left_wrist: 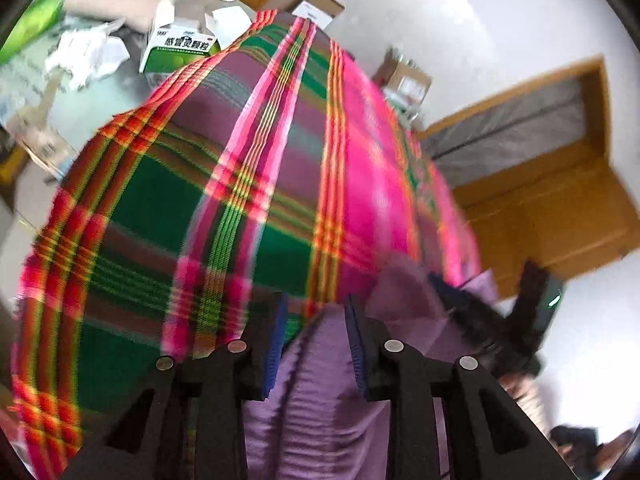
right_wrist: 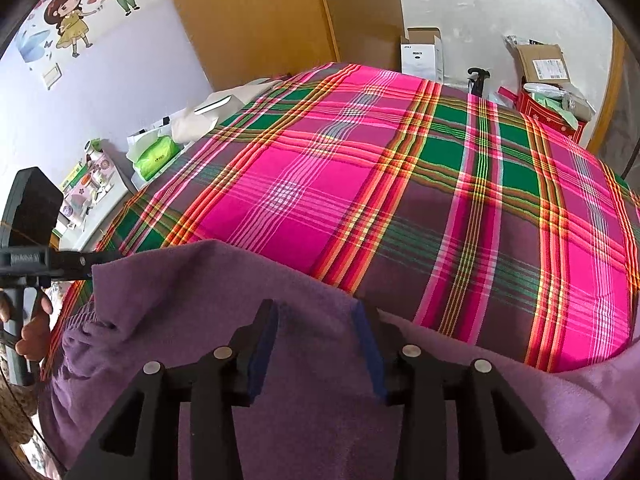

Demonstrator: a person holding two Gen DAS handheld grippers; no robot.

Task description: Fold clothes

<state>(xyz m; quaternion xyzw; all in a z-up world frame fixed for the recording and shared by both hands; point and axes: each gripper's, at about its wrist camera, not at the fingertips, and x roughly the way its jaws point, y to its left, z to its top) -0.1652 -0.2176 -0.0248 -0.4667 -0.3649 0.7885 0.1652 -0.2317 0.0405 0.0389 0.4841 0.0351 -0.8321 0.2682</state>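
While both jaws gape, purple garment point(right_wrist: 280, 280) lengthwise across plaid bedcover point(right_wrist: 400, 168)

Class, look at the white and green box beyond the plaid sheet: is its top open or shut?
Open. The box has its top flaps standing up and apart; its contents cannot be seen.

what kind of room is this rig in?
Likely a home bedroom: a bed under a plaid sheet, a wooden wardrobe, and a cartoon wall sticker. Cardboard boxes sit at the far side.
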